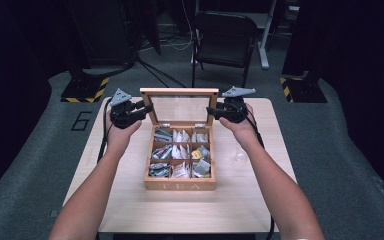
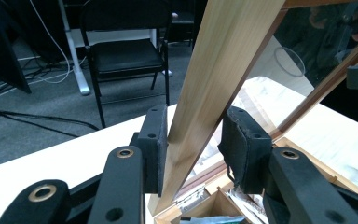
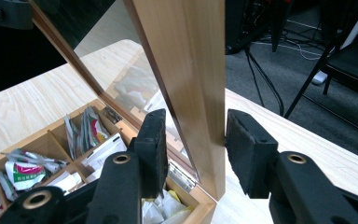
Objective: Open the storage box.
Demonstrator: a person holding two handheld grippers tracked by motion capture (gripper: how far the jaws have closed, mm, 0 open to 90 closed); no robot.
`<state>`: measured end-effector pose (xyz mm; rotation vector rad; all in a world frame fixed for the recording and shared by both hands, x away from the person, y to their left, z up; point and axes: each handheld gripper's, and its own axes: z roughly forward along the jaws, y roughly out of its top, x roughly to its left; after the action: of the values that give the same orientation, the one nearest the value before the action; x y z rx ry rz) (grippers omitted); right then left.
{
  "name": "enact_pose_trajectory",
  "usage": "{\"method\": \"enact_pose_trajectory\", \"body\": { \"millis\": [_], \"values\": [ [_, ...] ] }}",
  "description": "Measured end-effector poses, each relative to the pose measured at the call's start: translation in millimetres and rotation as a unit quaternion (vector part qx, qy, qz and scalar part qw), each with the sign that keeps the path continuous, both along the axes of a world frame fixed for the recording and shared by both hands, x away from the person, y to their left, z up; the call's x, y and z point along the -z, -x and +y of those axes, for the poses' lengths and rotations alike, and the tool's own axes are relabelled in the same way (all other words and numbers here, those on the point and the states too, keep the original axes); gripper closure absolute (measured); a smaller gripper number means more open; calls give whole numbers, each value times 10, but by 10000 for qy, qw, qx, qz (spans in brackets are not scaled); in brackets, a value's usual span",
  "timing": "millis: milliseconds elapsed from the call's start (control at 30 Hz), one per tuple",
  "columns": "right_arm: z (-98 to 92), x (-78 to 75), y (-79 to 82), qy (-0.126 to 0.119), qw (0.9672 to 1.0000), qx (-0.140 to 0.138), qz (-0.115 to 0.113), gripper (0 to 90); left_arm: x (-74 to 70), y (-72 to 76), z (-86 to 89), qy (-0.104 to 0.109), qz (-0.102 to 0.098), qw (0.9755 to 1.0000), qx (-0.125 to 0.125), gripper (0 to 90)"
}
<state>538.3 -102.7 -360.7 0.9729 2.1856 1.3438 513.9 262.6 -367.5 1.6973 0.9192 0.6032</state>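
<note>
**Two grippers hold the lid of the tea box**

A light wooden table [image 1: 130, 200] holds a wooden box [image 1: 180, 185] near its middle. The front of the box says "TEA". Inside are nine little squares, each full of tea bags [image 1: 180, 152]. The words on the bags are too small to read.

The lid [image 1: 179, 107] has a glass window and stands up at the back of the box. The left gripper [image 1: 147, 107] is closed tight on the left side of the lid frame, with a pad pressing on each face of the wood. The right gripper [image 1: 211, 111] is around the right side of the frame. One pad touches the wood, and I cannot tell if the other one does.

A clear glass [image 1: 239, 154] stands on the table just right of the box. A black folding chair [image 1: 225, 37] stands on the grey floor behind the table
</note>
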Motion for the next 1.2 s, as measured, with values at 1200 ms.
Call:
{"method": "enact_pose_trajectory", "body": {
  "millis": [1200],
  "values": [
    [30,275,-209,55,9994,224,259,635,23,-140,-16,233,-45,9996,-153,622]
  ]
}}
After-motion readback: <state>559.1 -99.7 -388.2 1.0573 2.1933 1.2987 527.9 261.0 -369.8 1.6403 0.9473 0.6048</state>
